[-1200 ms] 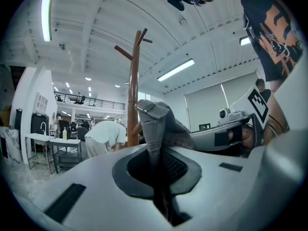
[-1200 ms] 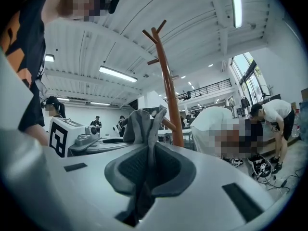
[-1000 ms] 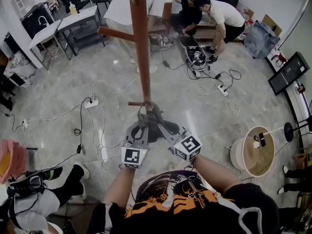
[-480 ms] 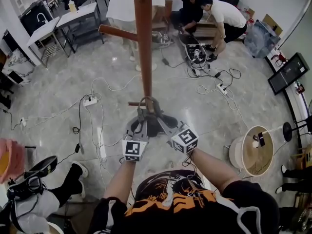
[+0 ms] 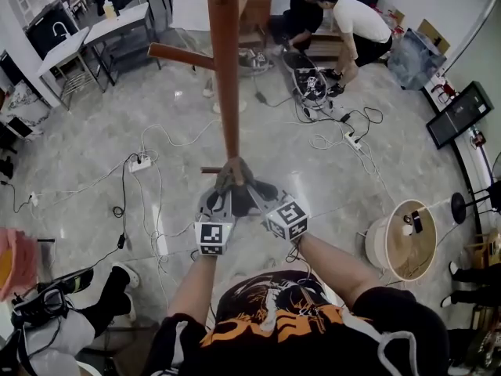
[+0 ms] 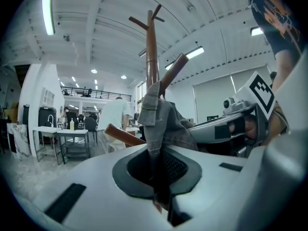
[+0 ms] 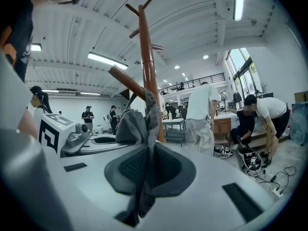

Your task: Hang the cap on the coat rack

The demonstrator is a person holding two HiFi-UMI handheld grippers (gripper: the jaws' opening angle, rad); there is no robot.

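Observation:
A grey fabric cap (image 5: 232, 176) is bunched between both grippers, right against the pole of the brown wooden coat rack (image 5: 223, 61). My left gripper (image 5: 221, 195) is shut on one edge of the cap (image 6: 161, 117). My right gripper (image 5: 252, 193) is shut on the other edge of the cap (image 7: 137, 124). In both gripper views the rack pole (image 6: 152, 47) rises just behind the cap, with angled pegs (image 7: 126, 82) beside and above it. A short low peg (image 5: 210, 169) sticks out left of the cap. A longer peg (image 5: 180, 55) points left higher up.
Cables and power strips (image 5: 141, 163) trail over the marble floor around the rack. A round wooden stool (image 5: 405, 241) stands at the right. Tables (image 5: 98, 34) and people (image 5: 344, 18) are at the back. A seated person's legs (image 5: 78, 292) lie at the lower left.
Both grippers have moved forward with the cap, closing in on the rack pole. The cap now sits against the pole above the low peg.

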